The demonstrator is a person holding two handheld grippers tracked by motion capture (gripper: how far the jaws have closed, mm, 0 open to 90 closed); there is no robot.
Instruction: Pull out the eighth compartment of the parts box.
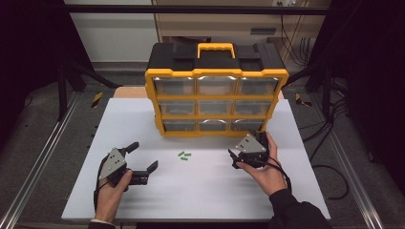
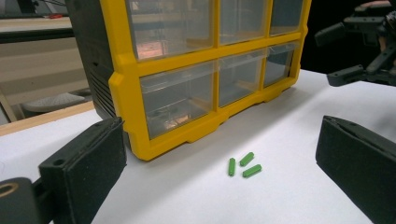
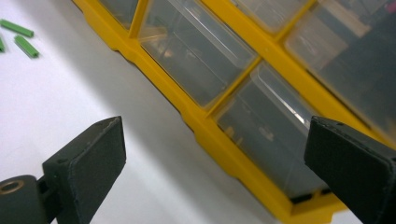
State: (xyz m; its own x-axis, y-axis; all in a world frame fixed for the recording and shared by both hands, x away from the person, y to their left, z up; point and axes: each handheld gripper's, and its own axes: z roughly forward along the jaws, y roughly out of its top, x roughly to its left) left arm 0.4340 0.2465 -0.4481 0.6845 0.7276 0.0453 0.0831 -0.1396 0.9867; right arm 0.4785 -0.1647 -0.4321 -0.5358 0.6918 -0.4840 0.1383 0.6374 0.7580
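Green pegs [image 2: 243, 164]: 3 in left gripper [image 1: 141, 156] view; both claws wide, empty.

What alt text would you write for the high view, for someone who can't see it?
A person holds two open grippers over a white table: the left gripper sits near three small green pegs, and the right gripper is close to the bottom right drawer of a yellow and black drawer cabinet with nine clear drawers.

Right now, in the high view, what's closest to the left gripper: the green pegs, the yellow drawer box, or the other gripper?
1. Green pegs, on the white table just right of the left gripper.
2. Yellow drawer box, farther back.
3. Right gripper, across the table; too close to call against the box.
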